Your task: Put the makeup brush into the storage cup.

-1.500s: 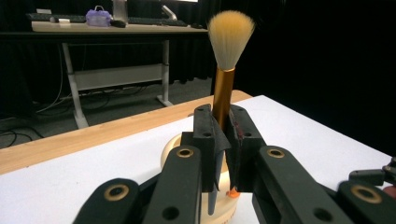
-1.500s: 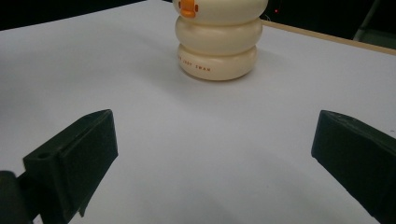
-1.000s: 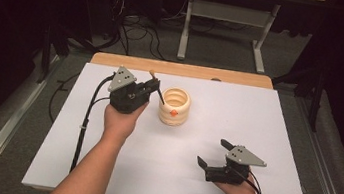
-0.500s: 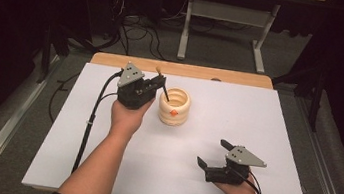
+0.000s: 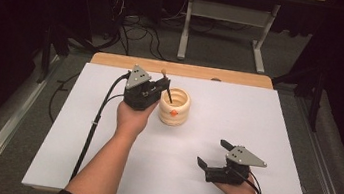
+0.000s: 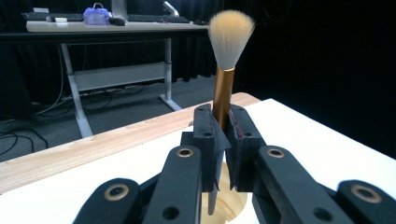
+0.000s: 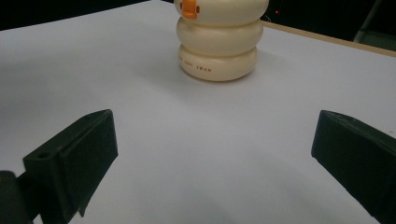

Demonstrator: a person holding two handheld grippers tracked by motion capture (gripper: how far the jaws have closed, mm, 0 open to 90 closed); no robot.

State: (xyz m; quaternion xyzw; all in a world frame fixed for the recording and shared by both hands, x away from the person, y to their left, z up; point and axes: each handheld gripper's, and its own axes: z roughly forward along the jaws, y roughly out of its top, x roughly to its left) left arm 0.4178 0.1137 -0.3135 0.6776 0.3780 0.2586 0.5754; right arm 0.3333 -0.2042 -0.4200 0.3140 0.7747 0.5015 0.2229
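While the left gripper (image 5: 157, 89) stands just beside the holder (image 5: 175, 106), its jaws are pressed together on the brush (image 6: 224, 88), clamping the copper-coloured handle a little below the bristles. Seen along that gripper's own jaws, the brush rises upright between the two pads (image 6: 208, 135), its pale tuft well above them, and its lower end drops past the pads into the holder's open mouth (image 6: 229, 200) directly beneath. From the high view the brush (image 5: 165, 83) leans slightly, its dark lower shaft reaching down inside the holder's rim, its top sticking up just past the gripper's far side. The holder is a cream pot shaped like three stacked rings, with a small orange mark on the side that faces the right gripper (image 5: 215, 155). That gripper rests low on the table (image 5: 258, 113), well apart from the holder, with the hand (image 5: 238, 189) behind it; its jaws stand wide apart and hold nothing. Looking along them, the holder (image 7: 218, 39) sits ahead and roughly midway between the two jaws, the orange mark near its top and small lettering on its lowest ring. Bare white table lies between those jaws and the holder. A cable (image 5: 96, 117) trails back from the left gripper alongside the forearm.
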